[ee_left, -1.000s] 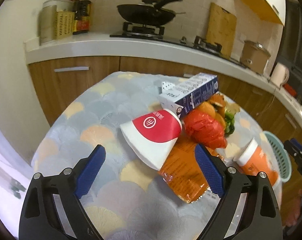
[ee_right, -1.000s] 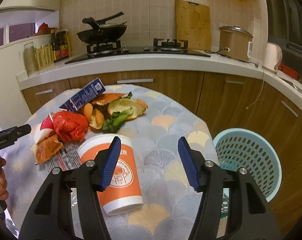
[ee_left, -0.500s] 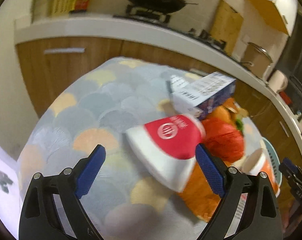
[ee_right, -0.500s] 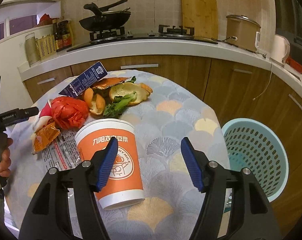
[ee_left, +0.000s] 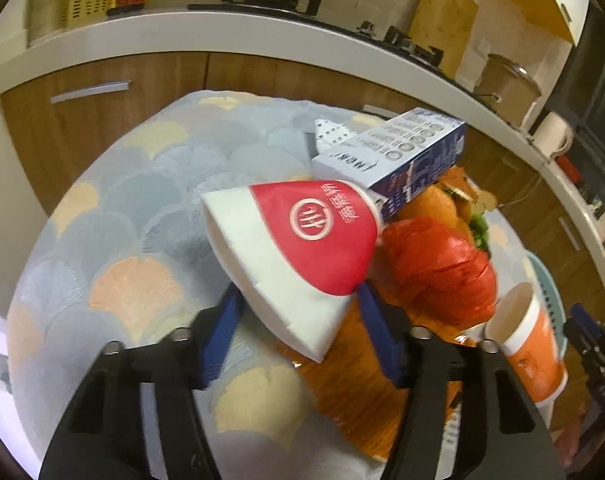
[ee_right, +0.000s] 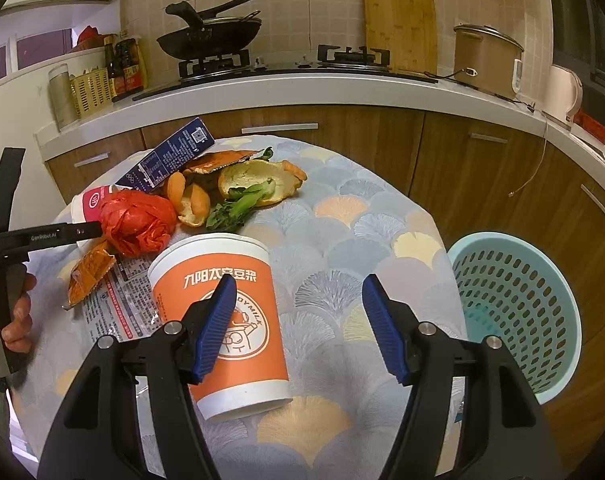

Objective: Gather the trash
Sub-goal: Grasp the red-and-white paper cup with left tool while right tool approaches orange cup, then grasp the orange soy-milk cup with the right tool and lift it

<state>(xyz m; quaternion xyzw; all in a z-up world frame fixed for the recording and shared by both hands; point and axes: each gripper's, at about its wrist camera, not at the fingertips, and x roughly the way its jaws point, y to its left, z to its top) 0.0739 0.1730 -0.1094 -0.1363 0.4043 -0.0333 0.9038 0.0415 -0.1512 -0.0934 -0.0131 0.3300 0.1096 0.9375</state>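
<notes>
Your left gripper (ee_left: 298, 312) has just been closing on the flattened red-and-white paper cup (ee_left: 298, 248); its jaws flank the white end, contact unclear. A grip that close to the edge could let the cup slip or drag the orange wrapper (ee_left: 354, 392) beneath. Your right gripper (ee_right: 302, 312) stands apart, empty, beside the orange cup (ee_right: 218, 320), which could tip. That cup reads "SOYMILK". The basket (ee_right: 518, 320) sits beyond the table (ee_right: 362, 216) edge.
</notes>
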